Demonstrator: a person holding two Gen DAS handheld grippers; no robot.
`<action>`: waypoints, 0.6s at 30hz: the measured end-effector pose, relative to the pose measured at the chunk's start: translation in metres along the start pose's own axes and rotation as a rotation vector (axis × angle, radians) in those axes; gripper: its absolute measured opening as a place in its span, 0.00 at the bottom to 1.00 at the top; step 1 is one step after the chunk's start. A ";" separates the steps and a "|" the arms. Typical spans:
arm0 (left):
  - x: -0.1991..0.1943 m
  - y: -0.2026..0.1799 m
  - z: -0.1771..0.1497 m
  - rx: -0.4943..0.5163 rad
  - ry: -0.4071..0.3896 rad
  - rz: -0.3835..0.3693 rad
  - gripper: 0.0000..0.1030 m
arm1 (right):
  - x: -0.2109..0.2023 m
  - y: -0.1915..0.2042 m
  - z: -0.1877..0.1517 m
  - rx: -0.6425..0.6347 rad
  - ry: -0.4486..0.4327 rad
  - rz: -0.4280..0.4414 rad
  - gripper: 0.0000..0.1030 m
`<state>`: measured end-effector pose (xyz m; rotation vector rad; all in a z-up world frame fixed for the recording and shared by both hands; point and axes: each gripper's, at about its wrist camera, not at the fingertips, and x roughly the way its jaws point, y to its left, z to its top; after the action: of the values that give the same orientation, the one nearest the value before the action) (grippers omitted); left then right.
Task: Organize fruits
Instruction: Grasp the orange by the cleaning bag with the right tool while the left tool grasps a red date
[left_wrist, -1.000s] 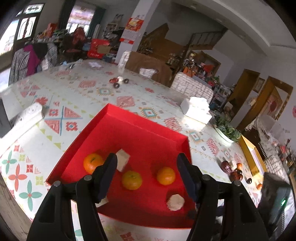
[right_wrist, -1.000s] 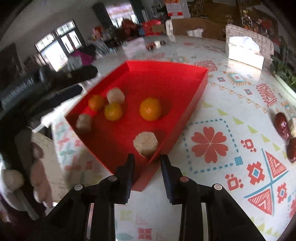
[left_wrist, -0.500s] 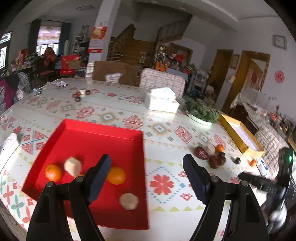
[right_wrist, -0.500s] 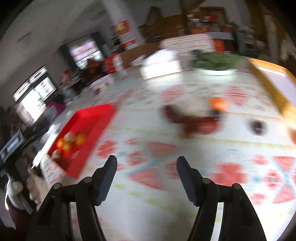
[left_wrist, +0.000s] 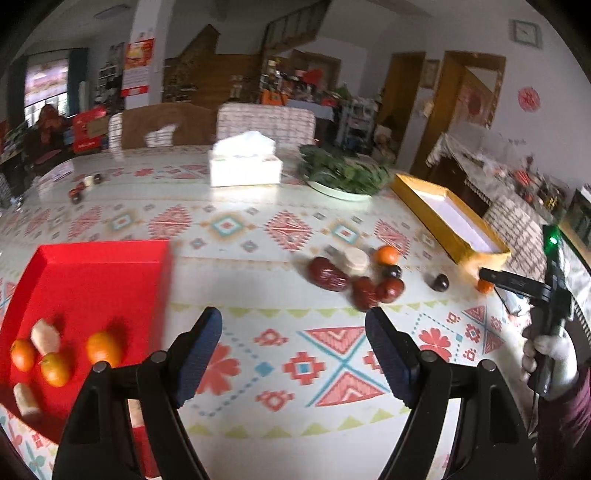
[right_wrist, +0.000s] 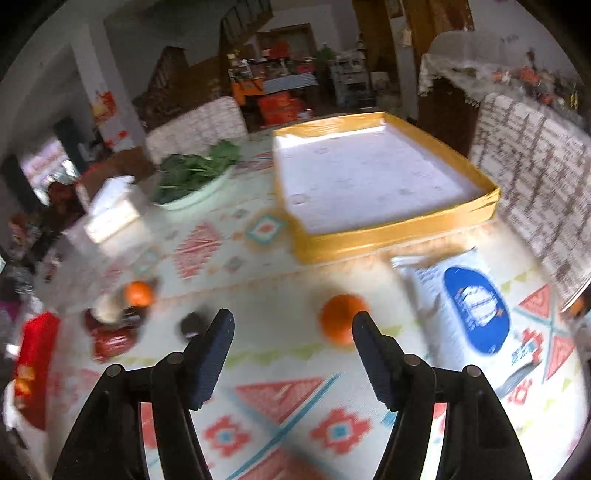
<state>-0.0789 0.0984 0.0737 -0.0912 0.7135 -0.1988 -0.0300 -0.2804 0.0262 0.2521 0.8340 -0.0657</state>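
Note:
In the left wrist view a red tray (left_wrist: 92, 280) at the left holds three oranges (left_wrist: 103, 347) and pale chunks (left_wrist: 45, 336). My left gripper (left_wrist: 293, 328) is open and empty over the patterned tablecloth. A cluster of red dates (left_wrist: 328, 275), a pale chunk and a small orange (left_wrist: 387, 254) lies beyond it. My right gripper (right_wrist: 291, 332) is open and empty, low over the table. An orange (right_wrist: 341, 321) lies just left of its right fingertip. A dark fruit (right_wrist: 192, 323) lies by the left fingertip. The yellow-rimmed box (right_wrist: 388, 236) with a white floor is behind.
A white tissue box (left_wrist: 243, 166) and a plate of greens (left_wrist: 343, 177) stand at the table's far side. A white and blue packet (right_wrist: 472, 306) lies right of the orange. The right gripper handle and gloved hand (left_wrist: 546, 332) show at the right edge.
Both grippers have swung right, away from the red tray. The right gripper opened after one second ago and now faces the yellow box and a loose orange. The left now faces the date cluster.

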 end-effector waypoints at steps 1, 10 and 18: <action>0.003 -0.004 0.001 0.008 0.005 -0.002 0.77 | 0.008 -0.002 0.001 0.010 0.015 -0.019 0.69; 0.052 -0.017 0.011 0.022 0.087 0.009 0.77 | 0.029 -0.021 0.003 0.092 0.031 0.023 0.60; 0.101 -0.013 0.032 -0.068 0.138 -0.013 0.77 | 0.031 -0.021 0.000 0.113 0.027 0.071 0.37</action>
<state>0.0143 0.0653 0.0350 -0.1477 0.8576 -0.1944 -0.0126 -0.2995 -0.0005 0.3888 0.8485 -0.0432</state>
